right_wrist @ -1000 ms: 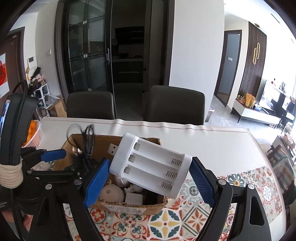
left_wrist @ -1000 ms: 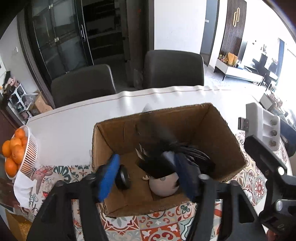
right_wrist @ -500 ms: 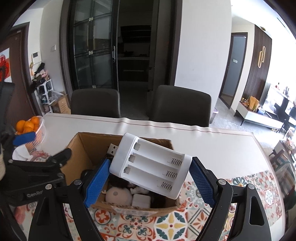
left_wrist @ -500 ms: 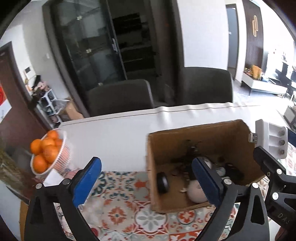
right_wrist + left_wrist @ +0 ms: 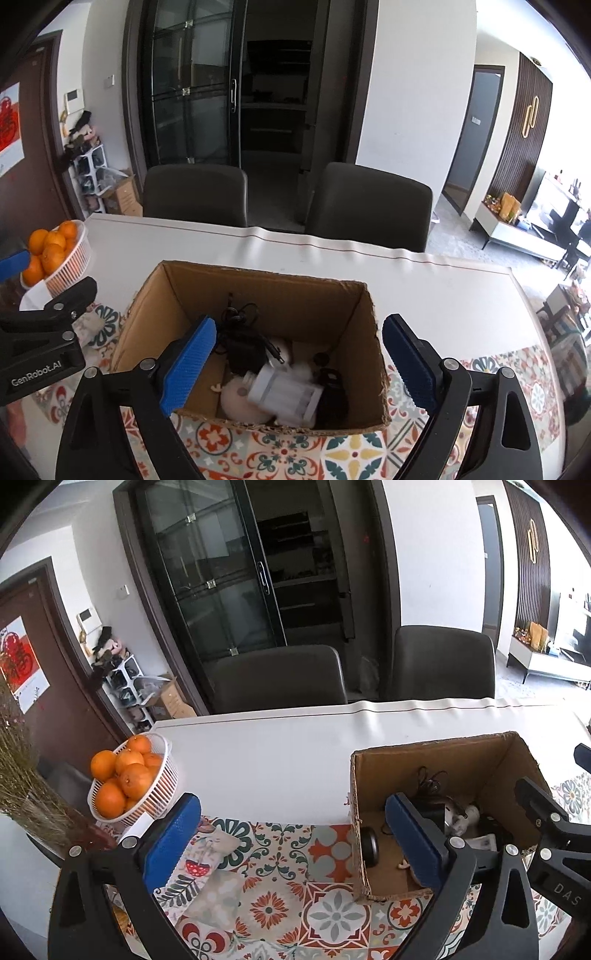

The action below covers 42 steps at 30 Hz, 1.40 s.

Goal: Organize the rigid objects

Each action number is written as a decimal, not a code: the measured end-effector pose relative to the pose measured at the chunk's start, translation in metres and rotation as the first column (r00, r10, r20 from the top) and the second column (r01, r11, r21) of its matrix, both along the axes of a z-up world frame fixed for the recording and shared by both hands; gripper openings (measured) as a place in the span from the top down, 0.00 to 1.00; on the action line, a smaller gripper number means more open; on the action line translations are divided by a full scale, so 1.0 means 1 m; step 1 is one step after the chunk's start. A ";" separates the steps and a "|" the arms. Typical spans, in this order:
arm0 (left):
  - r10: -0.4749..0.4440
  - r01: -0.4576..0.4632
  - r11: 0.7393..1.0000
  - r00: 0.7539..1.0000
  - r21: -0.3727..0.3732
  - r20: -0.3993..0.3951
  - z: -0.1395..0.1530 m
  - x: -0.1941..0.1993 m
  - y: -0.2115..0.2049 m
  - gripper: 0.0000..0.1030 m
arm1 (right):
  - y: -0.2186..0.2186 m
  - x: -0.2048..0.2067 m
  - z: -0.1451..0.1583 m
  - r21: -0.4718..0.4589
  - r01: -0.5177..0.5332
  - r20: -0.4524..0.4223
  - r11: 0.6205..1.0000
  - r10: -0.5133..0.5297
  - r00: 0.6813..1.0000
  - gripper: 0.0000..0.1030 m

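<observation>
An open cardboard box (image 5: 258, 284) stands on the table; it also shows in the left wrist view (image 5: 436, 753). Inside lie a white battery charger (image 5: 284, 395), a black adapter with cable (image 5: 243, 347), a round pale object (image 5: 240, 400) and a black disc (image 5: 369, 847). My right gripper (image 5: 295, 363) is open and empty above the box. My left gripper (image 5: 291, 840) is open and empty, to the left of the box over the patterned mat (image 5: 273, 897).
A white basket of oranges (image 5: 129, 782) stands at the table's left edge, also in the right wrist view (image 5: 55, 251). Two dark chairs (image 5: 195, 194) stand behind the white table (image 5: 277, 746). Dried grass (image 5: 22, 775) stands at far left.
My right gripper opened and the white battery charger dropped into the box. My left gripper moved left, away from the box, after releasing the black cable into it.
</observation>
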<state>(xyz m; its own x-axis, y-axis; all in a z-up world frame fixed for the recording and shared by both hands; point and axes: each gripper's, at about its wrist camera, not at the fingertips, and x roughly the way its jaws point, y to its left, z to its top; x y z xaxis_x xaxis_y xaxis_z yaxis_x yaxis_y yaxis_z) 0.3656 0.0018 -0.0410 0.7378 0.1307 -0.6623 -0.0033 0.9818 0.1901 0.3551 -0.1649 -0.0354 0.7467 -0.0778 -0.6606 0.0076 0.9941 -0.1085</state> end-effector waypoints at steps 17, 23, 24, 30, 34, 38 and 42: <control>-0.056 0.061 0.997 0.989 -0.039 0.137 0.053 -0.105 -0.009 0.00 | -0.017 -0.104 0.054 0.017 0.070 0.120 0.997 -0.071 0.990 0.10; -0.078 0.086 0.996 0.982 -0.039 0.173 0.067 -0.140 -0.010 0.00 | -0.020 -0.141 0.070 0.024 0.076 0.163 0.997 -0.079 0.983 0.08; -0.082 0.090 0.995 0.980 -0.039 0.183 0.069 -0.146 -0.010 0.00 | -0.020 -0.146 0.071 0.027 0.076 0.166 0.997 -0.079 0.983 0.08; -0.096 0.106 0.994 0.971 -0.037 0.220 0.079 -0.177 -0.011 0.00 | -0.024 -0.171 0.076 0.075 0.070 0.156 0.995 -0.081 0.984 0.08; -0.102 0.112 0.993 0.966 -0.031 0.236 0.081 -0.192 -0.011 0.00 | -0.025 -0.189 0.075 0.088 0.066 0.155 0.994 -0.079 0.985 0.08; -0.104 0.114 0.993 0.965 -0.030 0.242 0.081 -0.205 -0.011 0.00 | -0.025 -0.202 0.074 0.088 0.064 0.154 0.994 -0.077 0.985 0.08; -0.105 0.116 0.993 0.962 -0.027 0.252 0.082 -0.215 -0.012 0.00 | -0.025 -0.213 0.074 0.087 0.059 0.155 0.994 -0.072 0.985 0.08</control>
